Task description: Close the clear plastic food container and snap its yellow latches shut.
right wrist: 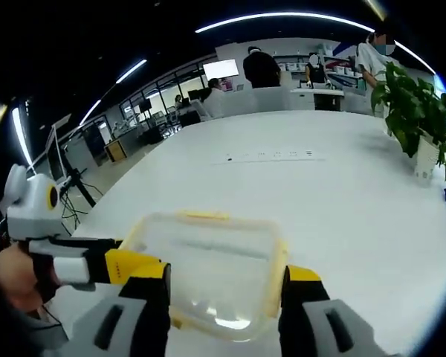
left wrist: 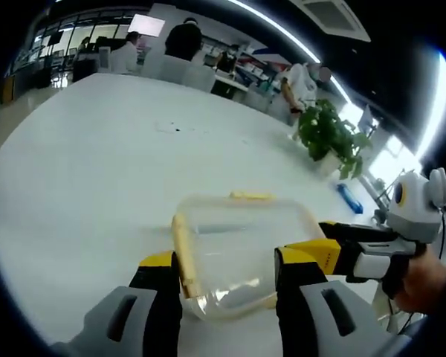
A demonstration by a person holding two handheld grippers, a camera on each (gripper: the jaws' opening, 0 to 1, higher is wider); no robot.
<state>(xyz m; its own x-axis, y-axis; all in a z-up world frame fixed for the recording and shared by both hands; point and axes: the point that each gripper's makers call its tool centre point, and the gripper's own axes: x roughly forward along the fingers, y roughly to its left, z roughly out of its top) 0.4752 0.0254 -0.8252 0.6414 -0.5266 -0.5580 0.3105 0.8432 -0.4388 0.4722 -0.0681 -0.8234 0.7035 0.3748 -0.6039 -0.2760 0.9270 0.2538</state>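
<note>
The clear container (left wrist: 241, 256) lies flat on the white table (left wrist: 97, 186), lid on, yellow latches (left wrist: 184, 256) along its edges. Left gripper (left wrist: 230, 286) and right gripper (right wrist: 223, 294) straddle it from opposite sides, jaws spread (its long axis runs between them).

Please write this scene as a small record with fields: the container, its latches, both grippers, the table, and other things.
container: clear plastic food container, lid on
latches: yellow latch along one side, another at the far edge; snapped or not, cannot tell
left gripper: open, jaws astride the container
right gripper: open, jaws astride the container
surface: white table
other: potted plant, blue object
</note>
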